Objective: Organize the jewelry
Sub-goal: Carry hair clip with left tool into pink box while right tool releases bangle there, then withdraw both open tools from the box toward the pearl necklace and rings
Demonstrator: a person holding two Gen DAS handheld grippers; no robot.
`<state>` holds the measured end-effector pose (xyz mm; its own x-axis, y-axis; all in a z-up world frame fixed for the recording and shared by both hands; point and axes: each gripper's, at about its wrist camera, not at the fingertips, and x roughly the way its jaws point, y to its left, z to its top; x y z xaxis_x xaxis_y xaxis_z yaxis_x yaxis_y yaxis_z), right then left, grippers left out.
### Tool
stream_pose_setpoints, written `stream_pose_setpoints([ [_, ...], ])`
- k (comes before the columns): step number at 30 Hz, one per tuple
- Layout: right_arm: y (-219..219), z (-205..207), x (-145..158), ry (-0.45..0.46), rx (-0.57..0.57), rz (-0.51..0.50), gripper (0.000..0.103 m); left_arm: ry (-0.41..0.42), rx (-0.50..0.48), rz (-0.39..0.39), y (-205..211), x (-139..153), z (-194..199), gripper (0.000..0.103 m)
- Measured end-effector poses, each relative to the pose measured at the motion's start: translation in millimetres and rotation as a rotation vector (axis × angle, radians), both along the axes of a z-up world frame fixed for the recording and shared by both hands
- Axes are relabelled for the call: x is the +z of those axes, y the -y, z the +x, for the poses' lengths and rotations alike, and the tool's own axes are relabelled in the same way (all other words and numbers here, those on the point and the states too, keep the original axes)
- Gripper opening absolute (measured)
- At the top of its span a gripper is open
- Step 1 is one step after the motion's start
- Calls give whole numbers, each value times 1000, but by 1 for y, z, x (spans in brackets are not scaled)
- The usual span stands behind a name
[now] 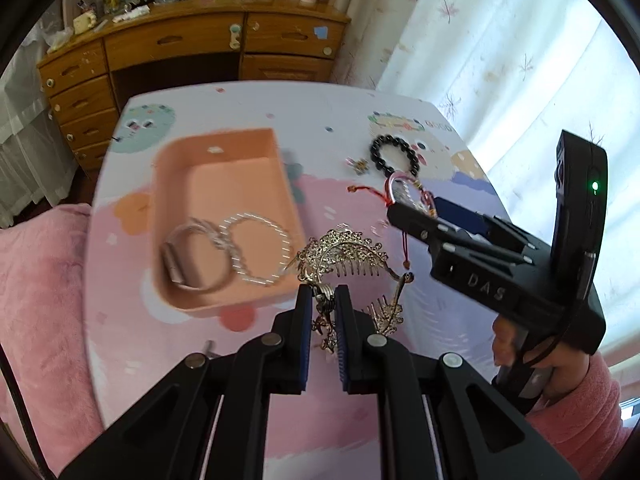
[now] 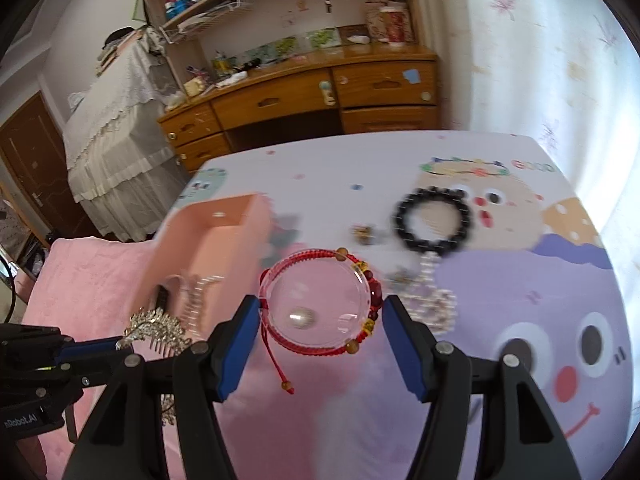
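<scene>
My left gripper [image 1: 323, 294] is shut on a gold filigree hair comb [image 1: 344, 250] and holds it just right of the pink tray [image 1: 224, 152]. The tray holds a silver bangle [image 1: 188, 256] and a crystal bead bracelet [image 1: 256, 252]. My right gripper [image 2: 320, 312] holds a clear pink bangle [image 2: 316, 304] and a red cord bracelet [image 2: 360, 276] between its jaws, above the table. It shows in the left wrist view [image 1: 416, 216] too. A black bead bracelet [image 2: 434, 220] lies farther back. The comb also shows in the right wrist view [image 2: 156, 326].
A small gold charm [image 2: 364, 234] lies left of the black bracelet, and a pale beaded piece [image 2: 430, 300] lies near my right finger. The cartoon-print tablecloth [image 2: 520, 280] covers the table. A pink blanket [image 1: 36, 280] lies to the left. A wooden desk [image 1: 192, 40] stands behind.
</scene>
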<state>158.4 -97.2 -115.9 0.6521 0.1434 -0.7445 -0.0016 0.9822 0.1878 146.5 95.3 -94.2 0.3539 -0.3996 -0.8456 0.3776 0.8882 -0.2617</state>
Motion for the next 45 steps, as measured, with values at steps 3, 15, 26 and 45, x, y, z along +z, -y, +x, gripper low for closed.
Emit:
stream_pose_setpoints([
  [3,-20,3,2,16,19,23,63,11,22,0,-20,3,6,9],
  [15,-72,16,2,30,63,85,63,63,176,-13,-78,-9,67,9],
  [26,-99,20,15,59,99,70,64,84,199,-99,-83,-6,111,9],
  [45,-94,15,4,0,50,29,64,76,137,-126,-71,-5,115,78],
])
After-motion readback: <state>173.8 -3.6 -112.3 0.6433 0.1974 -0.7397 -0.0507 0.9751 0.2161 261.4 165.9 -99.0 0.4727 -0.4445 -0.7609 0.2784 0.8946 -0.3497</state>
